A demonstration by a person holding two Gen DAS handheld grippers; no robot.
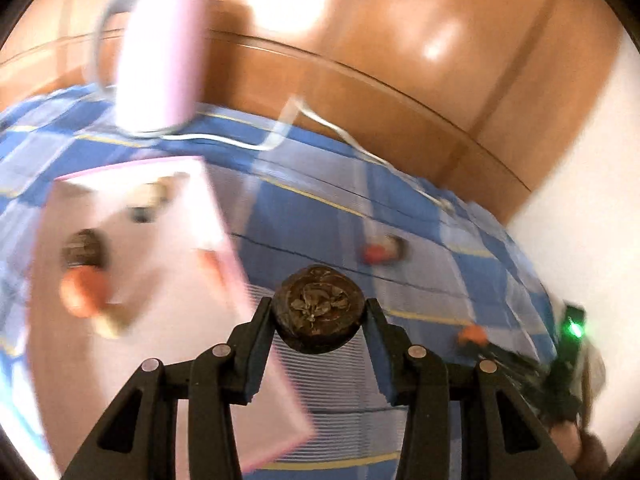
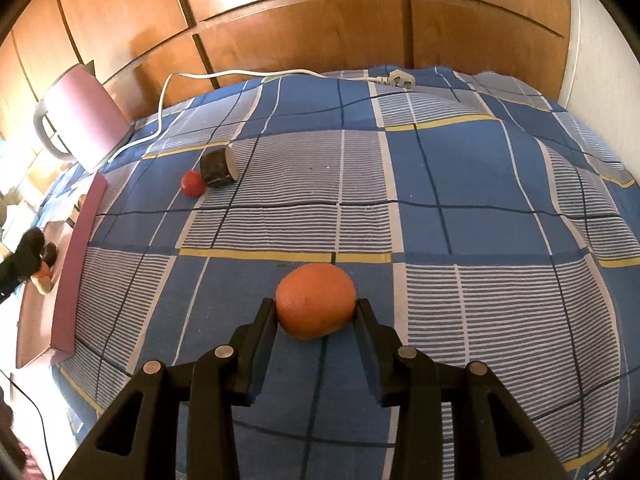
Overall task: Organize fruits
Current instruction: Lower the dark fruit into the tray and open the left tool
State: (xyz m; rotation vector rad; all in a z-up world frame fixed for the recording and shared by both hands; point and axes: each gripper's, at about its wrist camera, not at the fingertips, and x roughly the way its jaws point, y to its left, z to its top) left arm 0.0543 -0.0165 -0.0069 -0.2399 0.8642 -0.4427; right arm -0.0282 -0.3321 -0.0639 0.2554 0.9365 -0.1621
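Note:
My left gripper (image 1: 320, 309) is shut on a dark brown round fruit (image 1: 320, 300) with a dried calyx, held above the checked cloth beside the pink tray (image 1: 224, 216); this view is blurred. In the tray lie another dark fruit (image 1: 82, 250) and an orange one (image 1: 82, 294). My right gripper (image 2: 315, 309) is shut on an orange (image 2: 316, 304) that rests on the blue checked cloth (image 2: 440, 184). Farther back on the cloth, a small red fruit (image 2: 193, 184) touches a dark cut fruit (image 2: 218, 168). At the left edge of the right wrist view the left gripper's black body (image 2: 22, 260) hangs over the tray (image 2: 76, 264).
A pink mug (image 2: 76, 120) with a grey handle stands behind the tray. A white cable (image 2: 168, 92) runs along the cloth's far edge to a plug (image 2: 398, 79). Wooden panels (image 2: 320, 20) rise behind the cloth. A white wall (image 1: 592, 184) stands on the right.

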